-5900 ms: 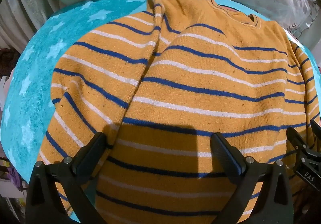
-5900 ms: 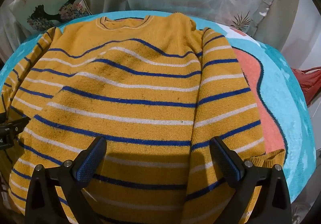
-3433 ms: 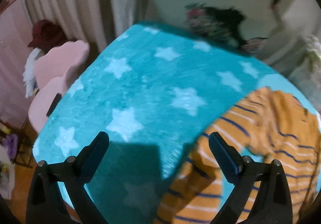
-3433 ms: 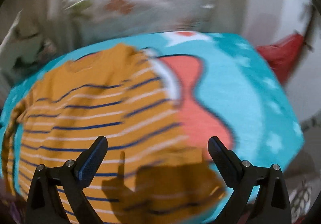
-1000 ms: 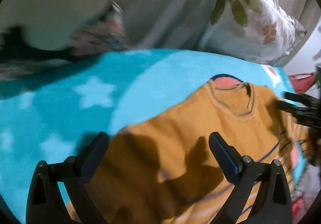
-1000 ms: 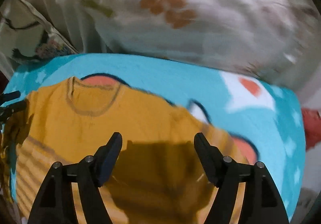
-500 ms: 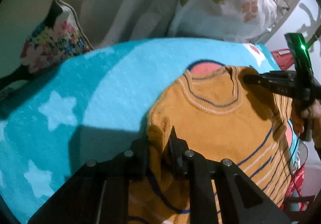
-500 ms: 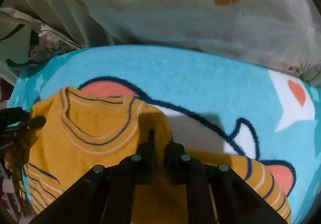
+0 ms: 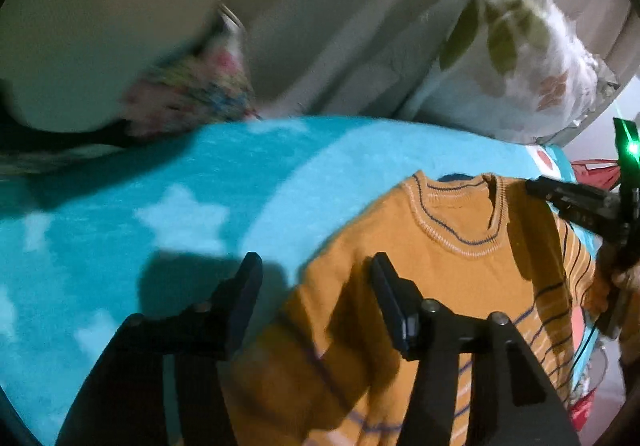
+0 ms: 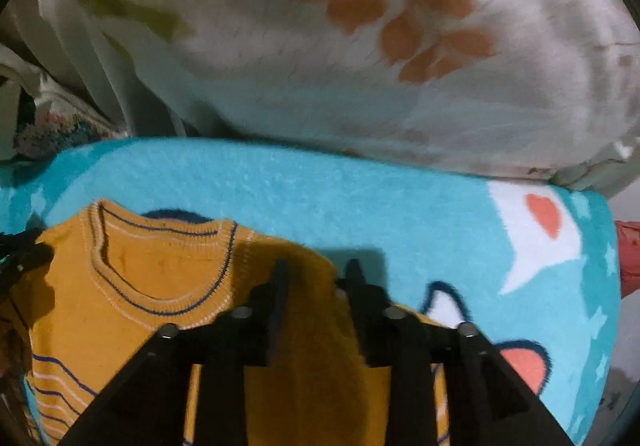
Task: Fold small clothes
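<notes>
An orange knit sweater [image 9: 452,270] with blue and white stripes lies on a turquoise star blanket [image 9: 192,182], its neckline facing the pillows. My left gripper [image 9: 316,270] is open over the sweater's left shoulder edge, jaws apart and holding nothing. My right gripper [image 10: 314,274] is open with a narrower gap, its fingers straddling the sweater's right shoulder [image 10: 308,258]. The sweater [image 10: 160,286] fills the lower left of the right wrist view. The right gripper also shows in the left wrist view [image 9: 580,206].
A floral pillow [image 10: 380,46] lies right behind the blanket's far edge, and a second patterned pillow [image 9: 120,46] lies at the back left. The blanket [image 10: 400,206] carries a cartoon print with a heart. A red object [image 9: 592,170] sits off the right edge.
Both grippers were shut on the sweater's shoulders half a second ago; now both have opened and let go, with the sweater lying on the blanket.
</notes>
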{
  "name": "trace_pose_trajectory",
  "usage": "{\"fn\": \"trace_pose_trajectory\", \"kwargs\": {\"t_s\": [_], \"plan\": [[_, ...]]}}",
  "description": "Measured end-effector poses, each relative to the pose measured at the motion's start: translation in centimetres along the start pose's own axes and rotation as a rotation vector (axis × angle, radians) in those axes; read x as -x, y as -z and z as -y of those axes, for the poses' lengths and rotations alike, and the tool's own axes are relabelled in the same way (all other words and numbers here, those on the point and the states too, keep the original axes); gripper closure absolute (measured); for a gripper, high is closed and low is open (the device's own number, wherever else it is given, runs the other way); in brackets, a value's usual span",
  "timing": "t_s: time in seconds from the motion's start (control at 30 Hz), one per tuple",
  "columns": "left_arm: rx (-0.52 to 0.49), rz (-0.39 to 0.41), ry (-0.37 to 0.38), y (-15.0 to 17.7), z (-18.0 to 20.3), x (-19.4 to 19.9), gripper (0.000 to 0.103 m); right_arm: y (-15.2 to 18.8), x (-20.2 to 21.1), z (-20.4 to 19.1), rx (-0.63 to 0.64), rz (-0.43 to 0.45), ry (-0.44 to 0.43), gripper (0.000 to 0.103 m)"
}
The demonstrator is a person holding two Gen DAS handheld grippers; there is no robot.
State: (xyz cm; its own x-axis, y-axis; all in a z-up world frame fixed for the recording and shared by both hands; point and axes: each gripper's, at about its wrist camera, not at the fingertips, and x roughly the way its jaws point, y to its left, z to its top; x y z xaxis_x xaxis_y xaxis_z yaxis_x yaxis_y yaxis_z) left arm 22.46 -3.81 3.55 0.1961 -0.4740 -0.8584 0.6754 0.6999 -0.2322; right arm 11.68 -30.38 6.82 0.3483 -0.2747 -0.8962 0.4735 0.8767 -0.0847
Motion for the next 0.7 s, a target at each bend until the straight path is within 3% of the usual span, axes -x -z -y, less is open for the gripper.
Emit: {"fn": "trace_pose_trajectory", "kwargs": {"t_s": [0.1, 0.2, 0.33, 0.5, 0.6, 0.7], "plan": [[0.022, 0.032, -0.034, 1.9, -1.6, 3.5, 0.038, 0.5, 3.8, 0.5, 0.008, 0.068, 0.01, 0.048], [0.122, 0.058, -0.059, 5.6, -5.2, 7.7, 0.033, 2.6, 7.3, 0.8, -0.012, 0.104, -0.046, 0.04], [0.259, 0.061, -0.121, 11.5, -9.2, 12.1, 0.032, 8.2, 10.9, 0.9, -0.019, 0.093, -0.141, 0.037], [0.483, 0.049, -0.143, 20.7, -12.3, 16.1, 0.031, 14.3, 11.2, -1.9, -0.018, 0.03, -0.193, 0.037], [0.492, 0.028, -0.151, 24.9, -11.3, 17.3, 0.026, 16.4, 10.4, -3.1, -0.046, -0.016, -0.242, 0.037], [0.395, -0.042, -0.217, 28.0, -8.9, 16.8, 0.026, 17.3, 10.0, -4.4, -0.04, -0.046, -0.263, 0.037]]}}
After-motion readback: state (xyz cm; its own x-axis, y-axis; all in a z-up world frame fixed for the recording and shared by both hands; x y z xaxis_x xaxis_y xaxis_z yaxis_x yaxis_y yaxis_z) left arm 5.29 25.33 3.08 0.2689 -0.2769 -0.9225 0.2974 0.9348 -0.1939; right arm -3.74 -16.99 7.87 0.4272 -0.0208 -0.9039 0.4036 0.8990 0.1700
